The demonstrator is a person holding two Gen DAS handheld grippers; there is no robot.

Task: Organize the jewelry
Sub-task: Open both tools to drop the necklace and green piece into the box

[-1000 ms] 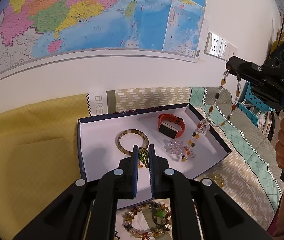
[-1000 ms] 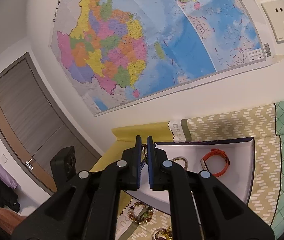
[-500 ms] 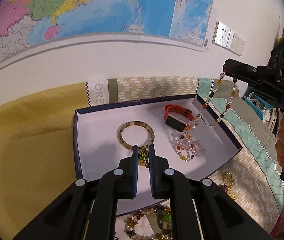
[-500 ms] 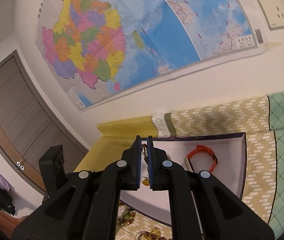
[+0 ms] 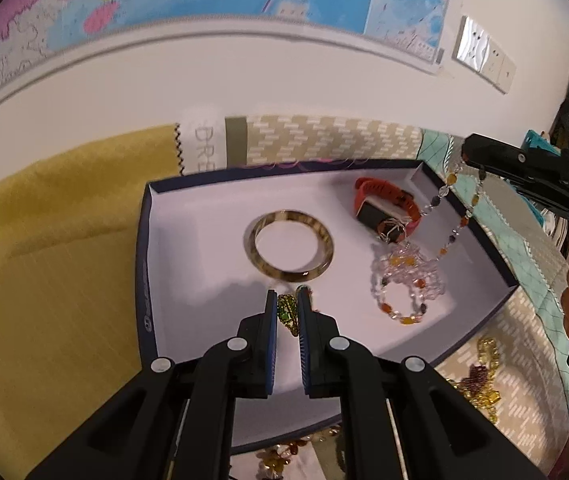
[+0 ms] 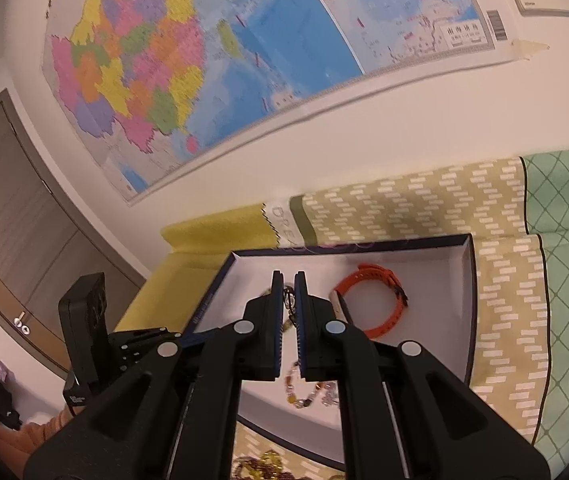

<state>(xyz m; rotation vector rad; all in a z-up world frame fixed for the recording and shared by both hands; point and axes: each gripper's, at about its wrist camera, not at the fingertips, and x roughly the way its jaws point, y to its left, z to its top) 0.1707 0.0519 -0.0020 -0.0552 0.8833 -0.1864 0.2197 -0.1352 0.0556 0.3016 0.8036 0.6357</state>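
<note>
Left wrist view: the left gripper (image 5: 287,304), fingers pinched on a green beaded piece (image 5: 289,312), hangs over the near part of the white-lined box (image 5: 146,264); a horn-toned bangle (image 5: 287,251) and an orange watch (image 5: 384,208) lie inside. At right, the right gripper (image 5: 469,152), fingers clamped on a beaded necklace (image 5: 406,280), trails its lower loops onto the box floor. Best practice, by the look of it: lower until both strands pool clear of the bangle, then release.
</note>
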